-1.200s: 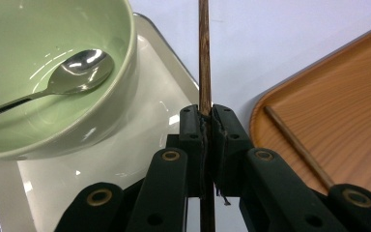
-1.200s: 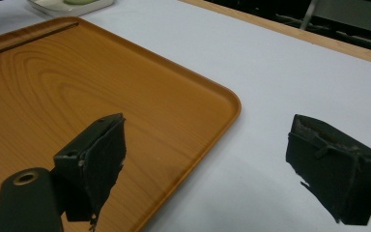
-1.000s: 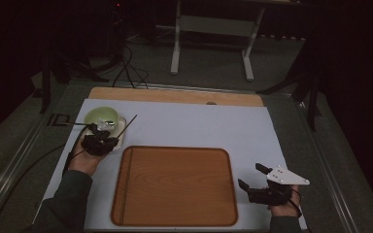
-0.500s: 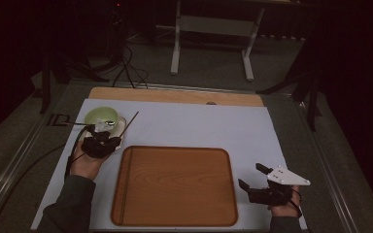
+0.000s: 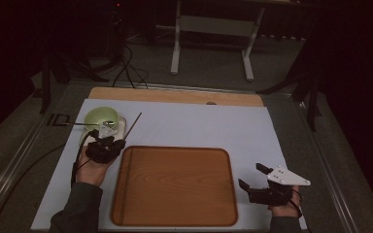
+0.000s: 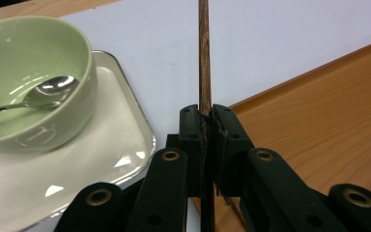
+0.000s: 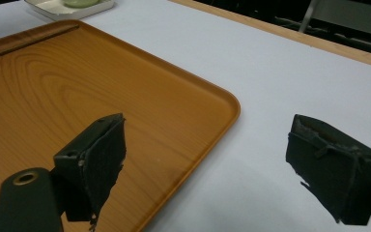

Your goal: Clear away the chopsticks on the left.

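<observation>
- At the left of the worktop (image 5: 199, 121), the left tool (image 5: 108, 145) has its jaws pressed together on a thin dark wooden stick (image 6: 204, 58), most likely a chopstick.
- Seen from the left gripper view, the stick runs straight up from between the clamped pads and passes on below them; its far end reaches out over the white sheet that covers the worktop.
- From the high view the same stick (image 5: 134, 124) slants up and to the right of the left tool, just off the far left corner of the wooden tray (image 5: 175, 184).
- Just beside that tool sits a pale green bowl (image 6: 29, 92) on a small white square dish (image 6: 121, 150); a metal spoon (image 6: 43, 94) lies inside the bowl, its handle leaning over the rim.
- The wooden tray lies in the middle of the worktop, between the two hands, with nothing on it.
- At the right, the right tool (image 5: 252, 180) rests near the tray's near right corner, its jaws spread wide with nothing between them; the right gripper view shows white sheet and tray edge (image 7: 227, 104) in the gap.
</observation>
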Tool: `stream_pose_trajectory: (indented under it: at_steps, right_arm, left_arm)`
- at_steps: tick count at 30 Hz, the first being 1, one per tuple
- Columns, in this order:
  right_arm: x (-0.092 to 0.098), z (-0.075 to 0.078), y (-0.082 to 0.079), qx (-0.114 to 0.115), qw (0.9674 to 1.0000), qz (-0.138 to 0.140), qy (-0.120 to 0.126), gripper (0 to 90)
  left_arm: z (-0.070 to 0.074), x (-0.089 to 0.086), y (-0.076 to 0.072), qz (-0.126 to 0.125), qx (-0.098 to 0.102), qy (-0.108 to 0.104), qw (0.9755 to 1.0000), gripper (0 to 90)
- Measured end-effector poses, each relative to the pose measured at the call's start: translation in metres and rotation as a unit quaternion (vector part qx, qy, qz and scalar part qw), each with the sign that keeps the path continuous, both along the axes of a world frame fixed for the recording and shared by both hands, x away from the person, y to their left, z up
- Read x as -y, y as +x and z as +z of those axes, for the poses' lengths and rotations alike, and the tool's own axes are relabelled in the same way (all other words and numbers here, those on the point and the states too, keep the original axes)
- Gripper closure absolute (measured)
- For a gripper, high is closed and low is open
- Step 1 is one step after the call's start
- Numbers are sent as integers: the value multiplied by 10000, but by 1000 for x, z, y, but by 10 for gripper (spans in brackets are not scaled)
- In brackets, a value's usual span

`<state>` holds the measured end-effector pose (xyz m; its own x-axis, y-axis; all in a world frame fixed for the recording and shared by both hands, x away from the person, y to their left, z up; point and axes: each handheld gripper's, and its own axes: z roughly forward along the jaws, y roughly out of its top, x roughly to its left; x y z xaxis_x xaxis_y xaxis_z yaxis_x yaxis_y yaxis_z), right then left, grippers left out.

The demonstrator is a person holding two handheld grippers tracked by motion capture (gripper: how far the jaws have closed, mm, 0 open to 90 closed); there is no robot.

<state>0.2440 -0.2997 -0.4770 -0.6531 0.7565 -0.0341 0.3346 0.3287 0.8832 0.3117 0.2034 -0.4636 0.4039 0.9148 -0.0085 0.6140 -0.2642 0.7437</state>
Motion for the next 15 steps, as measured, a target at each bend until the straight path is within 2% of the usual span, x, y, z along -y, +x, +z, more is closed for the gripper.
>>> stream_pose_trajectory:
  at_steps: [5, 15]
  right_arm:
    - [0, 0, 0, -7, 10000, 2, -12, 137]
    - [-1, 0, 0, -8, 10000, 3, -21, 137]
  left_arm:
    - [-3, 0, -6, 105, -30, -330, 9994, 845]
    - [-11, 1, -17, 169, -58, -573, 9982, 845]
